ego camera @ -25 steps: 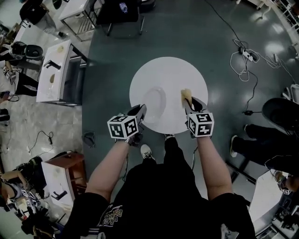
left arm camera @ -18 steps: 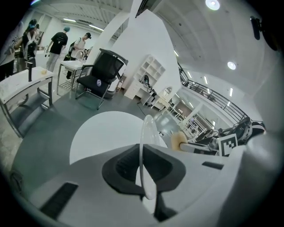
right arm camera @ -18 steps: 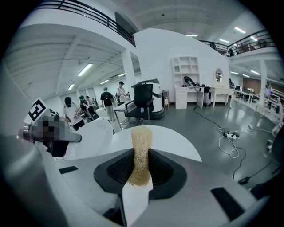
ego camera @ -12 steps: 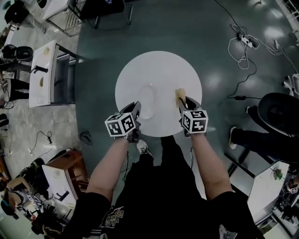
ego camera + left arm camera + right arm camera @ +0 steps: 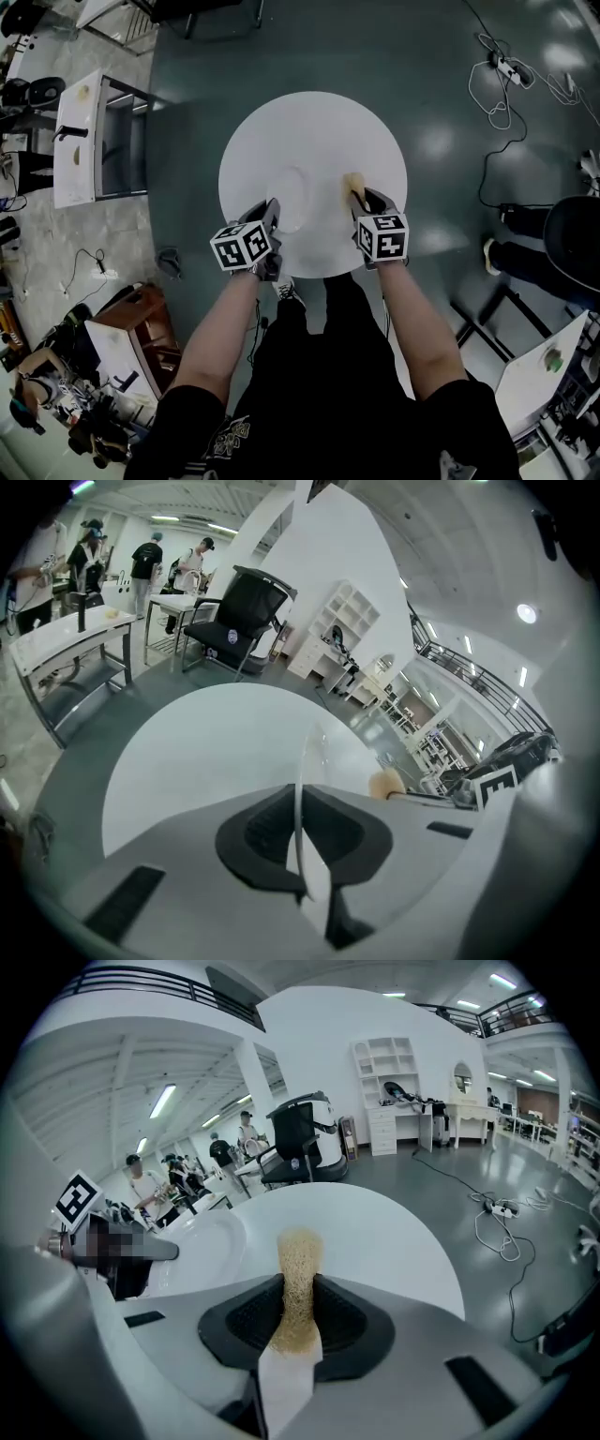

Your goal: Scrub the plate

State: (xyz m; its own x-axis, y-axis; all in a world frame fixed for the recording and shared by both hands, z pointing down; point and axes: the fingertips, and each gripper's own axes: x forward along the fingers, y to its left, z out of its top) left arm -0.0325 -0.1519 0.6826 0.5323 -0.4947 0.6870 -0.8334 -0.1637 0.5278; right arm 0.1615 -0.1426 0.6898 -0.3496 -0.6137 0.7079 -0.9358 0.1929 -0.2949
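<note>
My left gripper (image 5: 270,210) pinches the round white plate (image 5: 294,195) by its near rim. My right gripper (image 5: 366,200) clamps the tan coarse sponge (image 5: 352,182), just right of that plate.

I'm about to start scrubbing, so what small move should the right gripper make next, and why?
Probably swing the right gripper left until the sponge meets the plate. The sponge is clamped in its jaws but sits apart from the plate, with bare table between them, while the left gripper pinches the plate's rim to steady it.
</note>
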